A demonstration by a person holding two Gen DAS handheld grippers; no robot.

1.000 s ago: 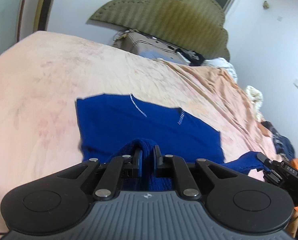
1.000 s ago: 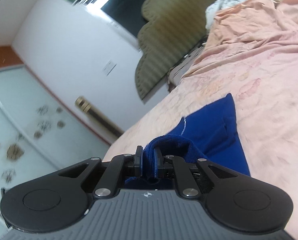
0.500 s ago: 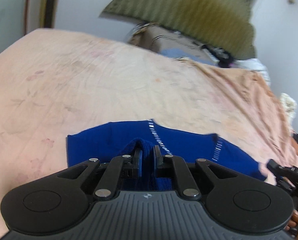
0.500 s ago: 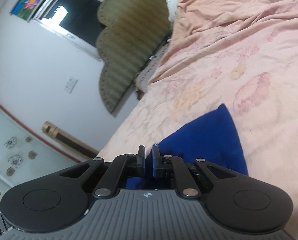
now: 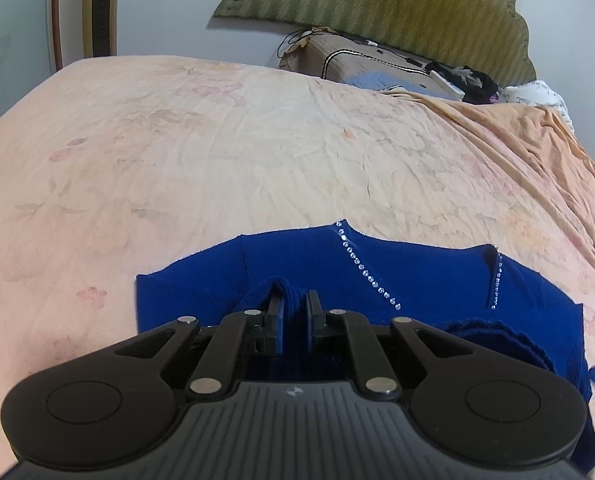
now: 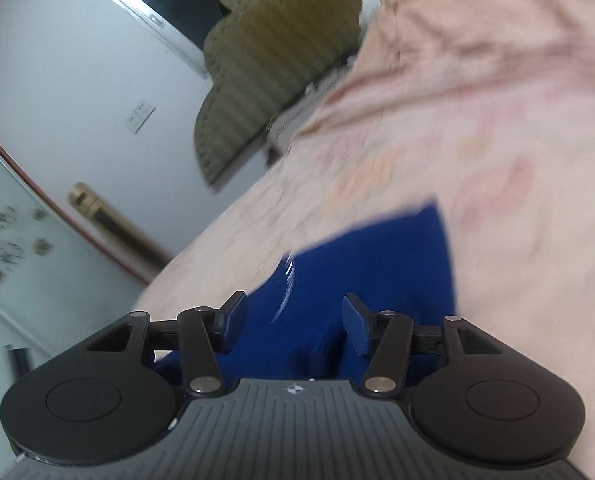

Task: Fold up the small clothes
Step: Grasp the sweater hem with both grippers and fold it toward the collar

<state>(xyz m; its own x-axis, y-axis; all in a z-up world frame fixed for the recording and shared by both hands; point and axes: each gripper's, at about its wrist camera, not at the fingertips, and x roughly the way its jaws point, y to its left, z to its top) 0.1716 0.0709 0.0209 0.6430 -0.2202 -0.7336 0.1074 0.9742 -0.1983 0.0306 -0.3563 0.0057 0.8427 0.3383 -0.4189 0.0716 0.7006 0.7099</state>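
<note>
Left gripper (image 5: pixel 294 307) pinches the blue top (image 5: pixel 417 276) on the bed (image 5: pixel 257 140) — right gripper (image 6: pixel 294 320) gapes wide, gripping nothing.

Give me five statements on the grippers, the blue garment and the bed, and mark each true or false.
1. The left gripper is shut on the blue garment. True.
2. The right gripper also pinches the fabric. False: its fingers stand apart, blue cloth loose between them.
3. The garment carries lines of small rhinestones. True.
4. The garment lies on a white bedsheet. False: the bedsheet is peach with faint flowers.
5. The headboard is olive green. True.
</note>
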